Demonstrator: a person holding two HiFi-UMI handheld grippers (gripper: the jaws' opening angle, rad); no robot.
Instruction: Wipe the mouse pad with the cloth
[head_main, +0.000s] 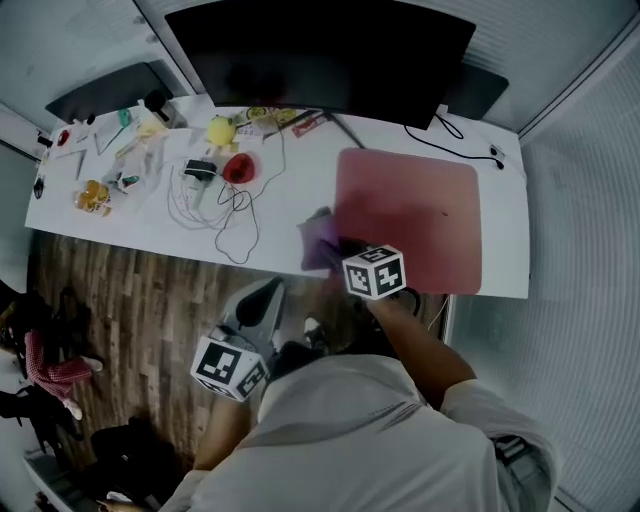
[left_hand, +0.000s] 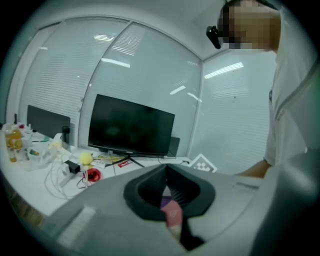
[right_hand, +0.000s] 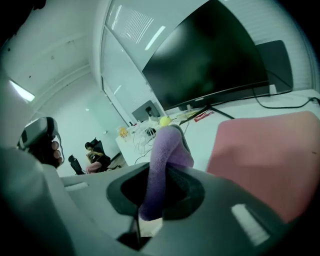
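Observation:
A pink mouse pad (head_main: 410, 215) lies on the right half of the white desk (head_main: 150, 225). My right gripper (head_main: 335, 248) is shut on a purple cloth (head_main: 318, 238) at the pad's near left edge. In the right gripper view the cloth (right_hand: 167, 155) stands up between the jaws of my right gripper (right_hand: 170, 150), with the pad (right_hand: 270, 155) to its right. My left gripper (head_main: 270, 292) hangs off the desk's front edge, over the wooden floor. In its own view my left gripper (left_hand: 166, 169) has its jaw tips together with nothing held.
A large black monitor (head_main: 320, 55) stands at the back of the desk. Left of the pad lie white cables (head_main: 225, 205), a yellow ball (head_main: 220, 130), a red object (head_main: 238, 167) and small bottles (head_main: 92, 195). A black cable (head_main: 455, 140) runs behind the pad.

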